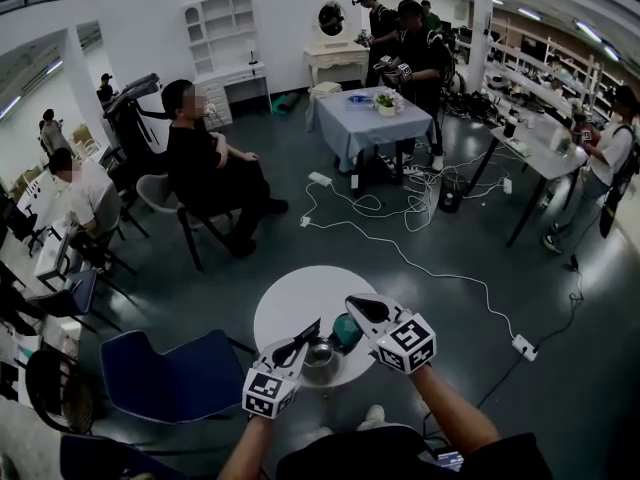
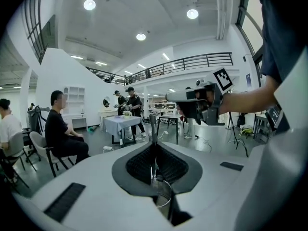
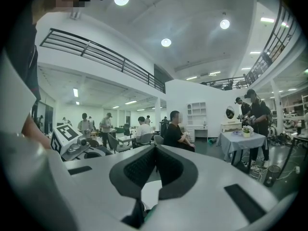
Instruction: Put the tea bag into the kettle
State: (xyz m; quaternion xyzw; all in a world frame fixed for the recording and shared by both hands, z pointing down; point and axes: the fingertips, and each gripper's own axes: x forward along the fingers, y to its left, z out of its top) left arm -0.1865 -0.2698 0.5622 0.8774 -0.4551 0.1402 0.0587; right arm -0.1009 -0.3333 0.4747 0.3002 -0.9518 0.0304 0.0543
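On the small round white table (image 1: 290, 303) stands a shiny metal kettle (image 1: 320, 352), with a teal thing (image 1: 347, 330) right beside it. My left gripper (image 1: 306, 336) hovers at the kettle's left rim. Its jaws are shut on a thin strip (image 2: 153, 125), seemingly the tea bag's tag seen edge-on, that sticks up past the tips. The kettle's round metal rim (image 2: 162, 196) shows directly below the jaws. My right gripper (image 1: 362, 308) is above the teal thing, shut with nothing seen between its pads (image 3: 144, 170). White tabletop (image 3: 150, 194) shows beneath it.
A blue chair (image 1: 175, 373) stands left of the table. A seated person in black (image 1: 205, 168) is further back. White cables (image 1: 420, 258) run across the floor toward a grey-clothed table (image 1: 365, 118), where people stand.
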